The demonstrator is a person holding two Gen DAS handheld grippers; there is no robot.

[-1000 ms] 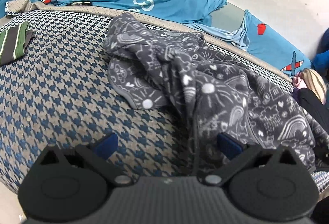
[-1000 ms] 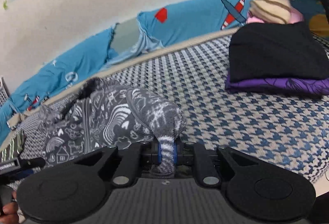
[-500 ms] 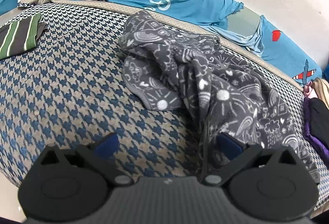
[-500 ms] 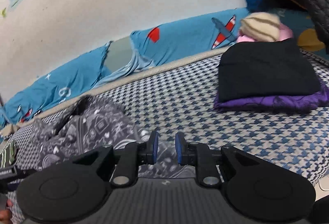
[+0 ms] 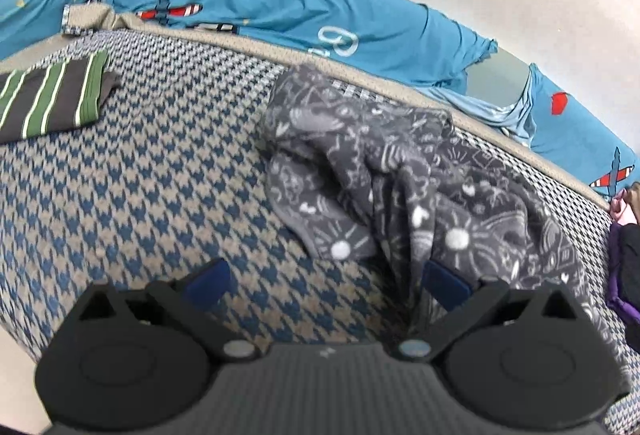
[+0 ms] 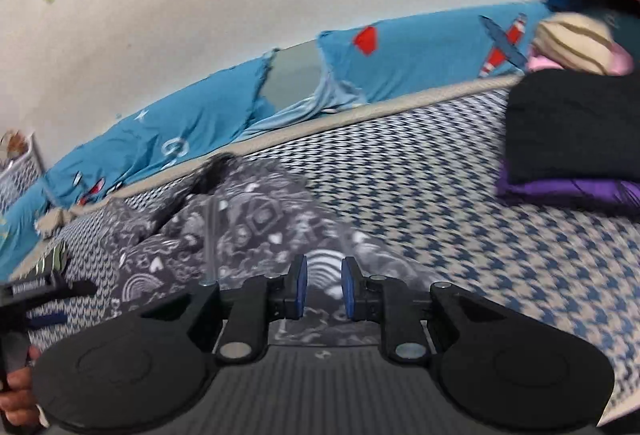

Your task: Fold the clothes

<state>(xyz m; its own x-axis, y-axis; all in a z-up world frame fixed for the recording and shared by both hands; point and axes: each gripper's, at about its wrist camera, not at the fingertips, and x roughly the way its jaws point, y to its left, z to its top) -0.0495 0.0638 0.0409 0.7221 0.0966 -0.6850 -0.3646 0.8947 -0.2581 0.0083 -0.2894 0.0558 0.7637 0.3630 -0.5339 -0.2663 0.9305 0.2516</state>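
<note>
Left gripper [image 5: 324, 281] hangs wide open as before, its right pad beside the rumpled grey garment [image 5: 404, 171] on the houndstooth bed [image 5: 132, 203]. Right gripper [image 6: 323, 287] has just been opening: the fold it pinched a second ago is dropped, and the garment [image 6: 248, 231] lies beneath empty, slightly parted pads.

The grey fleece garment [image 5: 404, 191], printed with white doodles of suns, hearts and rainbows, lies crumpled and unfolded on the houndstooth bed cover [image 5: 140, 203]; its far edge reaches the bed's beige border; a striped green-and-grey garment [image 5: 52, 99] lies folded flat well to its left; a folded black piece [image 6: 572, 127] rests on a purple one [image 6: 568, 195] at the right.
</note>
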